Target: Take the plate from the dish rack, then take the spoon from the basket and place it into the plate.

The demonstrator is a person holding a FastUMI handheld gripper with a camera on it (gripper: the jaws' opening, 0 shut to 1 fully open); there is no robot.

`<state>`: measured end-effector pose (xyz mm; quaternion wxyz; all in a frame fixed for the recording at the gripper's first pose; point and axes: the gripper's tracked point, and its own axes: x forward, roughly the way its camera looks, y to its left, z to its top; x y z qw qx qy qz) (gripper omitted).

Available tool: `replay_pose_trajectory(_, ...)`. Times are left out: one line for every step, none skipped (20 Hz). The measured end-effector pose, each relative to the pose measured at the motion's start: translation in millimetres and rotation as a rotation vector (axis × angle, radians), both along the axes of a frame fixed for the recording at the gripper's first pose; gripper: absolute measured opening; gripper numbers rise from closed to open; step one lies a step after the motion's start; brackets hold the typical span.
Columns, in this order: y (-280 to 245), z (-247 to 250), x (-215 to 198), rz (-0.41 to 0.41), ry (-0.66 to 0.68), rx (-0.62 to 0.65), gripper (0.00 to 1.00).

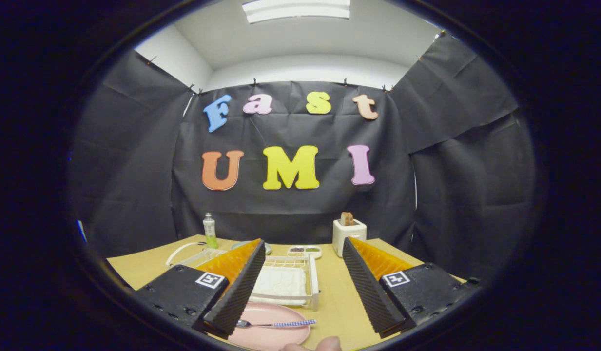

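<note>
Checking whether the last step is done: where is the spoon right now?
In the gripper view the spoon lies on the pink plate, just in front of the white dish rack, low between the open fingers of the gripper.

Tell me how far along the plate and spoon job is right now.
It looks finished. The pink plate sits on the table in front of the white dish rack, and the spoon lies across the plate. The gripper is open, its fingers spread wide and holding nothing. Nothing of the task appears left beyond pulling away.
</note>
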<state>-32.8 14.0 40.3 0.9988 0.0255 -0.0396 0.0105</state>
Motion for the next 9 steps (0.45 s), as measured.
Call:
replay_pose_trajectory(-0.1,-1.7,-1.5,0.002,-0.001,-0.004,1.0)
replay_pose_trajectory(0.4,-1.9,-4.0,0.002,-0.003,-0.004,1.0)
replay_pose_trajectory(2.1,-3.1,-6.4,0.001,-0.008,-0.005,1.0)
replay_pose_trajectory(2.2,-3.5,-8.7,0.0,-0.011,-0.007,1.0)
replay_pose_trajectory(2.1,-5.2,-10.9,-0.004,-0.016,-0.013,1.0)
replay_pose_trajectory(1.0,-5.6,-12.4,-0.012,-0.019,-0.019,1.0)
replay_pose_trajectory(1.4,-5.3,-13.4,-0.017,-0.021,-0.026,1.0)
replay_pose_trajectory(3.3,-4.7,-14.6,-0.017,-0.023,-0.03,1.0)
replay_pose_trajectory(4.6,-5.2,-14.4,-0.014,-0.025,-0.032,1.0)
